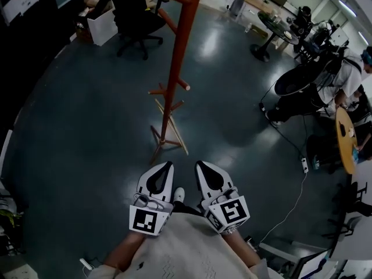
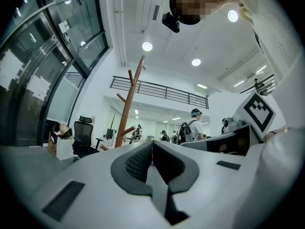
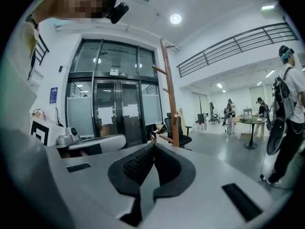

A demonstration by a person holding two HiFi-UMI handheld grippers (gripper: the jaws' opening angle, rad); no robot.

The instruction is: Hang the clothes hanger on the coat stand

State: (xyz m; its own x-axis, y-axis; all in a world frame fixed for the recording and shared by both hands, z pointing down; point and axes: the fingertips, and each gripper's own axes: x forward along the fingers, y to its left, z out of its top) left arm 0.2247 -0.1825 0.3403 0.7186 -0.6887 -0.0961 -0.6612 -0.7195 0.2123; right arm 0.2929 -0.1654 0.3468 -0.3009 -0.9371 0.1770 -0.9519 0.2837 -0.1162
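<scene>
Left gripper [image 1: 168, 166], right gripper [image 1: 199, 165] closed; hanger [image 1: 172, 128] lengthwise away, slightly left

Coat stand [image 1: 180, 51] in all three views

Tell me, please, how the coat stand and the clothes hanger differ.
The coat stand is reddish-brown; the clothes hanger is pale. The coat stand rises upright; the clothes hanger lies low by its feet, not hung. The coat stand is far larger than the clothes hanger. Both look wooden.
</scene>
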